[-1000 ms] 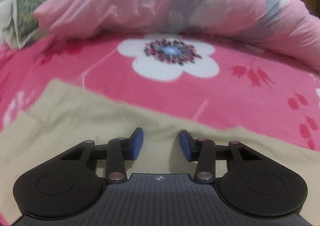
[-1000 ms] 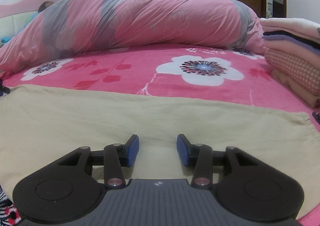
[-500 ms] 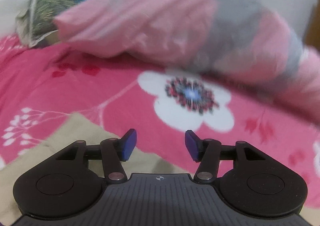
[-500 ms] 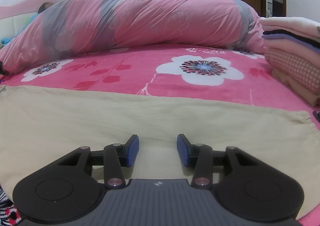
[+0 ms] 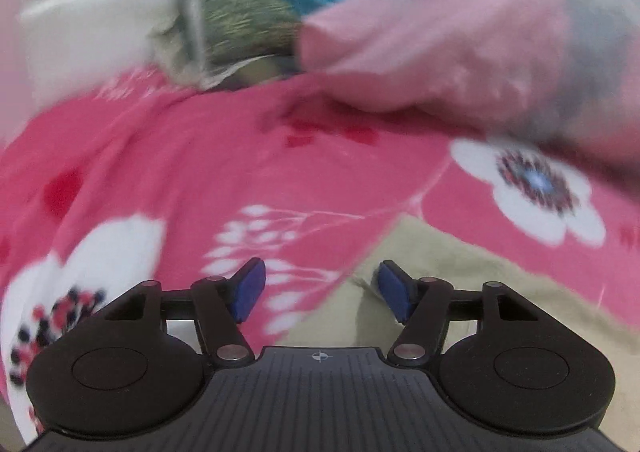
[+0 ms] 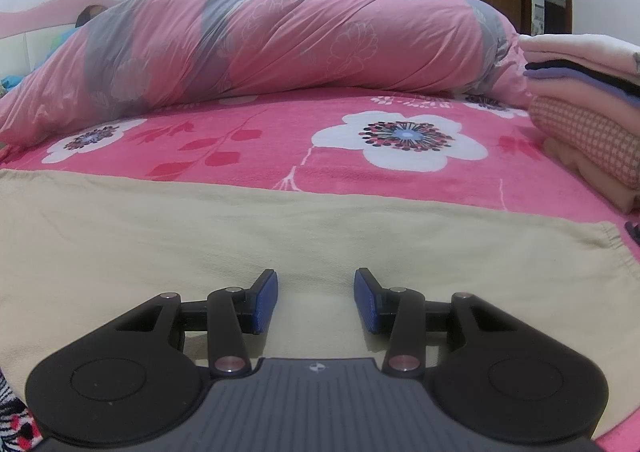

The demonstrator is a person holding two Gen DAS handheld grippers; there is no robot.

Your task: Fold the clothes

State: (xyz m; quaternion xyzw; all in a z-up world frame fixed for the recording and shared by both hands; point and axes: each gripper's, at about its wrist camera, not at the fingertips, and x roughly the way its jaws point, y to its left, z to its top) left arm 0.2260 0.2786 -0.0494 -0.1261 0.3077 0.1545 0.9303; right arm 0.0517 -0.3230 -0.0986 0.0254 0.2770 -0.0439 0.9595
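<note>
Beige cloth (image 5: 460, 272) corner ahead of my empty, just-widened left gripper (image 5: 318, 292); right gripper (image 6: 316, 300) apart, empty; next, pinch that corner.

Each gripper, the left gripper (image 5: 319, 290) and the right gripper (image 6: 315, 300), was matte black, with blue ribbed pads (image 6: 265, 302) on its two fingers, silver rivets (image 5: 232, 352) at the link pivots, round discs at both sides and a grey ridged body bearing a small crosshair mark (image 5: 318, 356).
</note>
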